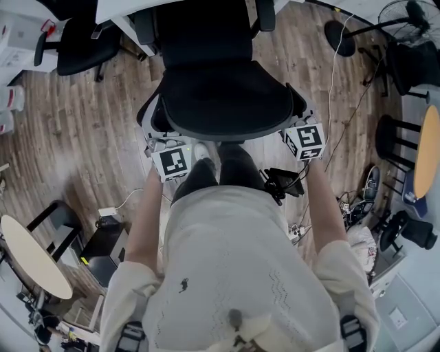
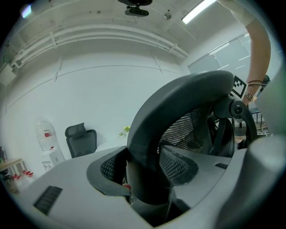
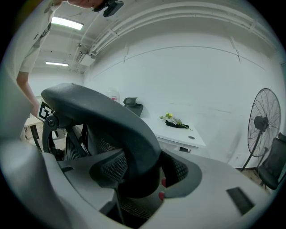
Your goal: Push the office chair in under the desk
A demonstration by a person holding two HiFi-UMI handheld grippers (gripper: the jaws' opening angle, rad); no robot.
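Black mesh office chair (image 1: 227,96) mid-push, facing the white desk (image 1: 120,8) ahead, seemingly not yet fully tucked under. Left gripper (image 2: 143,172) and right gripper (image 3: 145,172) both clamped on the backrest's top rim. Next, likely: hold both grips, push evenly straight forward.

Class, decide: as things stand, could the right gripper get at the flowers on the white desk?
Probably not. The right gripper is clamped on the back rim of the office chair, and that chair stands between it and the flowers on the desk; it would need to let go first.
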